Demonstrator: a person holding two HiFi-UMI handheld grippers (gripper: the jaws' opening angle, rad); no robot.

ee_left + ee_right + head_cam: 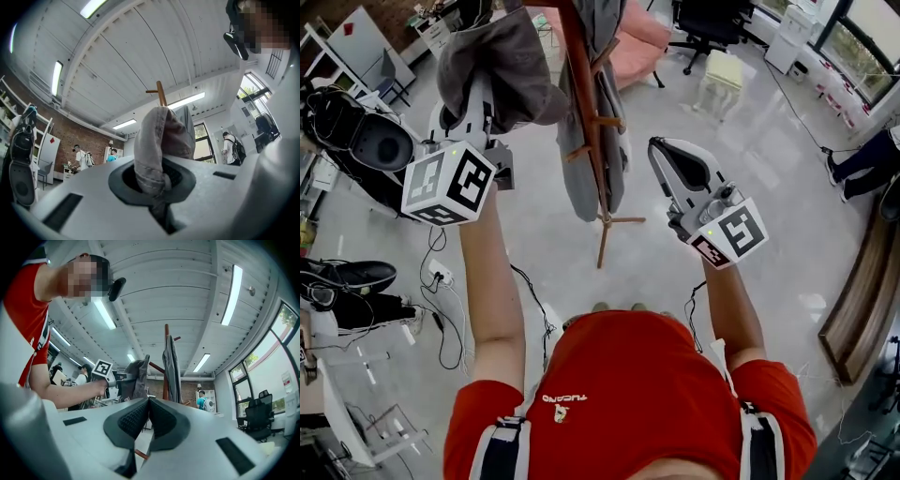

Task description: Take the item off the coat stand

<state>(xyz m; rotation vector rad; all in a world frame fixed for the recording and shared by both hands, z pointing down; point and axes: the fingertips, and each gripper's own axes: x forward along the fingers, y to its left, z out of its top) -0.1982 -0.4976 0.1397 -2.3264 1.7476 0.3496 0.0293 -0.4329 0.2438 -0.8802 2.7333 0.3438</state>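
Observation:
A grey-brown garment (499, 64) hangs bunched at the upper left of the wooden coat stand (584, 103). My left gripper (478, 98) is shut on it. In the left gripper view a fold of this garment (159, 140) is pinched between the jaws (157, 187), with the stand's top (161, 93) behind it. A second grey garment (598, 141) still hangs on the stand. My right gripper (663, 152) is held to the right of the stand, shut and empty, its pads pressed together (149, 414). From it I see the stand (166, 357) and the held garment (133, 376).
The stand's feet (607, 223) rest on a glossy floor. A black office chair (708, 23), a pink seat (636, 42) and a pale stool (722, 70) stand beyond. Black equipment (356, 141), shoes (347, 277) and cables (445, 309) lie at the left. A person's legs (862, 159) show at the right.

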